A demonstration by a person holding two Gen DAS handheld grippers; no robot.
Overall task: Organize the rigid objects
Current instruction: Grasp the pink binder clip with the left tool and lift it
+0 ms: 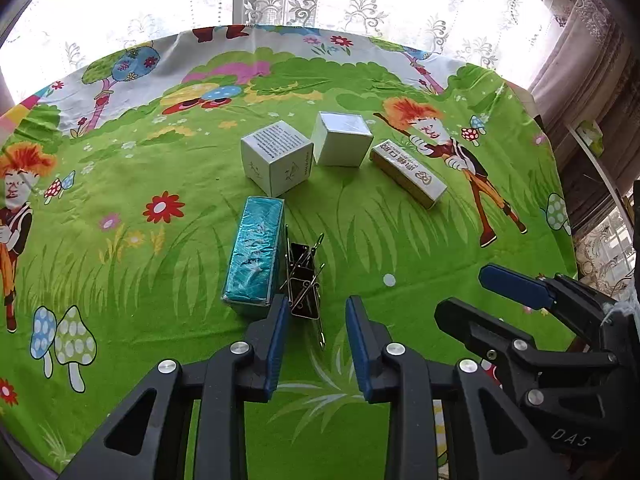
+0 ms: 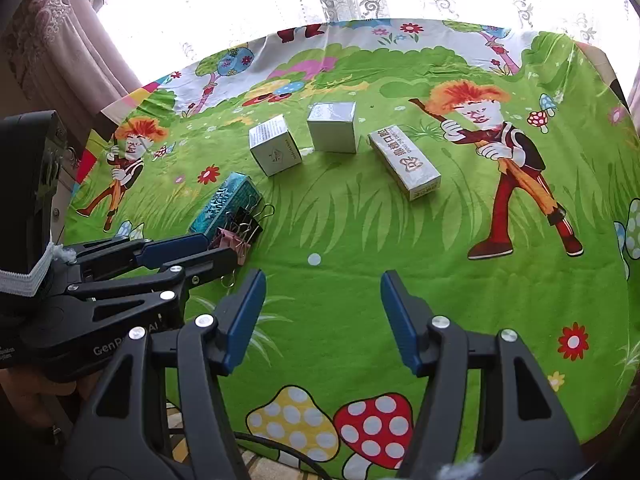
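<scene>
Left gripper (image 1: pixel 318 316): we are closing jaws on binder clip pile (image 1: pixel 303 276), fingers straddling nearest clip, gap narrow, seemingly pinching wire handle. Pile lying against teal foil box (image 1: pixel 256 252), at fingertips. Right gripper (image 2: pixel 323 312): we are holding it apart, empty, over tablecloth (image 2: pixel 460 260), well short of gold carton (image 2: pixel 404 164).

Teal box (image 1: pixel 256 254), green cartoon tablecloth (image 1: pixel 160 280)
</scene>
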